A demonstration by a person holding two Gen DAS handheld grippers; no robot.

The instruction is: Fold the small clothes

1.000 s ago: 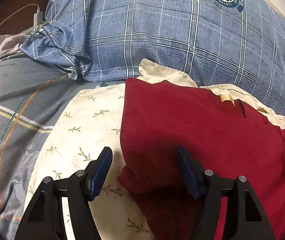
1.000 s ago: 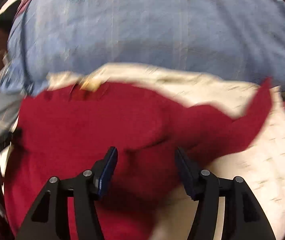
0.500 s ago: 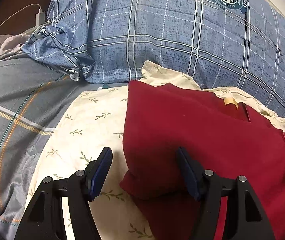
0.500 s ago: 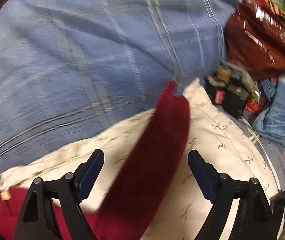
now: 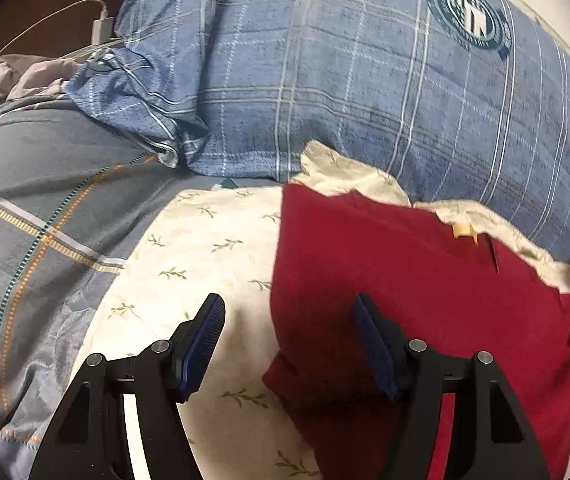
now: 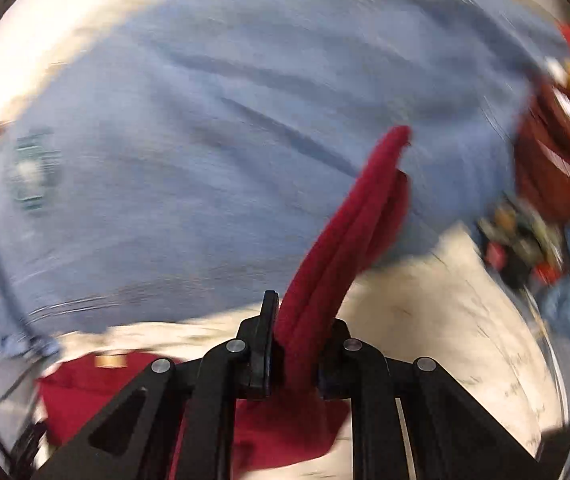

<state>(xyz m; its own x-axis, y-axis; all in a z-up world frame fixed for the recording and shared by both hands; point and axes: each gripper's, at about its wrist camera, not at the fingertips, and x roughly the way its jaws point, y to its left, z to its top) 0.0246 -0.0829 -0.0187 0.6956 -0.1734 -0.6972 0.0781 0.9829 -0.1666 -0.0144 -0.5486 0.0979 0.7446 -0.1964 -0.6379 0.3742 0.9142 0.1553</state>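
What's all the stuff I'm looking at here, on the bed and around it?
red garment: one, dark red, lying on the floral cloth; its sleeve is pinched up
floral cloth: one, cream with green sprigs, under the garment
plaid pillow: one, blue with a round green badge, behind the cloth
bedcover: one, grey with striped bands, left of the cloth
charger and cable: one, white, far left corner
left gripper: black with blue pads, open over the garment's edge
right gripper: black, shut on the sleeve
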